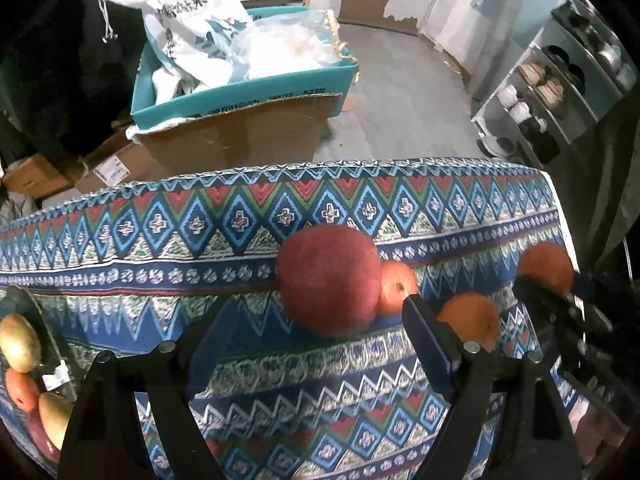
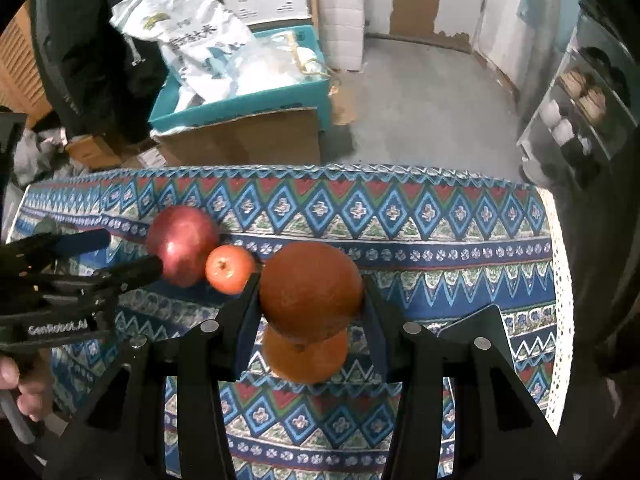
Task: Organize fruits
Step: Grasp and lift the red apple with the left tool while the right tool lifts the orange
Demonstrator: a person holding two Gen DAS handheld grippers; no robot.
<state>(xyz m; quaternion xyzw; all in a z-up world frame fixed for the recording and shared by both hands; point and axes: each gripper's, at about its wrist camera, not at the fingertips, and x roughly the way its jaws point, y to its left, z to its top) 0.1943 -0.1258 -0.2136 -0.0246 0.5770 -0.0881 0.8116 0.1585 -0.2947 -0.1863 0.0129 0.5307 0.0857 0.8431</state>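
I am carrying an orange (image 2: 310, 290) clamped between the fingers of my right gripper (image 2: 310, 300), lifted clear of the patterned bench (image 2: 440, 240), while my left gripper (image 1: 316, 344) is hanging wide open and empty just short of the big red apple (image 1: 329, 278). I am judging the sorting as partly done: the apple, a small orange-red fruit (image 1: 396, 288) touching it and a second orange (image 1: 472, 320) are still lying loose on the cloth. A clear container (image 1: 34, 320) at the left edge is already holding several fruits (image 1: 20, 342), yellowish and reddish; I cannot tell their kinds.
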